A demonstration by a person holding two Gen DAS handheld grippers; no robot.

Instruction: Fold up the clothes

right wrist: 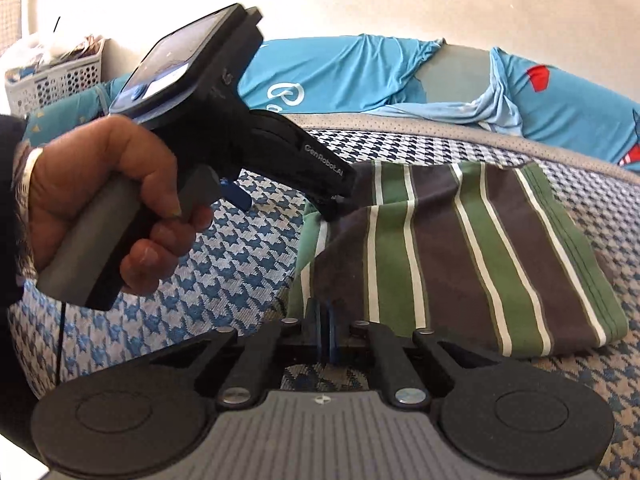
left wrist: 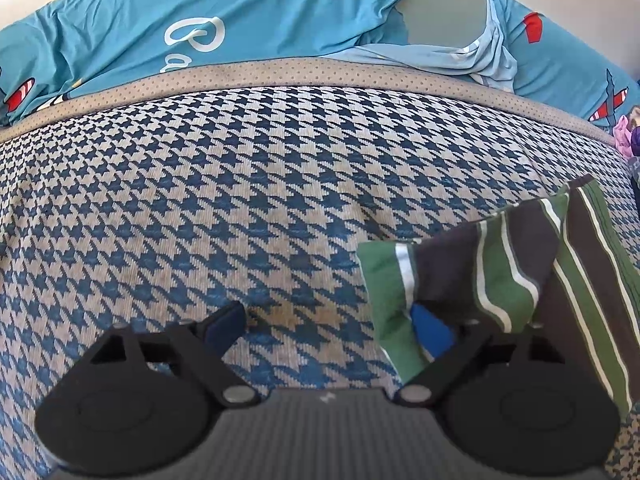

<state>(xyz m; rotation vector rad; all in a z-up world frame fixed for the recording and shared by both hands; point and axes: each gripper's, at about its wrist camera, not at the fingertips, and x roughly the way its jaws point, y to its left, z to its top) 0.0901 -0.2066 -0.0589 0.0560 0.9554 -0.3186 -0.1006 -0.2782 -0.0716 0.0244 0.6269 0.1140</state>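
A striped garment (right wrist: pixel 460 256) in green, dark brown and white lies folded on a bed (left wrist: pixel 248 208) covered in blue-and-cream houndstooth fabric, filling the centre and right of the right wrist view and showing as a raised, crumpled corner at the lower right of the left wrist view. In the right wrist view, the right tool (right wrist: pixel 324 340) sits at the lower centre of the frame with its blue pads pressed together on the near edge of the garment, where the cloth meets the fingertips. The left tool (left wrist: pixel 332 328) has its two fingers spread wide apart; in its own view the left-hand finger hangs over bare houndstooth cover, while the blue pad of the right-hand finger touches the underside of the lifted green corner, without any pinch on it. Seen from the right wrist camera, the same tool reaches in from the upper left, its black snout meeting the far left corner of the garment, with a person's hand (right wrist: pixel 100 196) wrapped around its grey handle and a dark sleeve at the frame's left edge. Beyond the grey dotted border of the cover, a bright blue sheet (left wrist: pixel 240 16) with white lettering and red cartoon prints runs along the top of both views. A white perforated basket (right wrist: pixel 52 76) stands against the pale wall at the upper left of the right wrist view.
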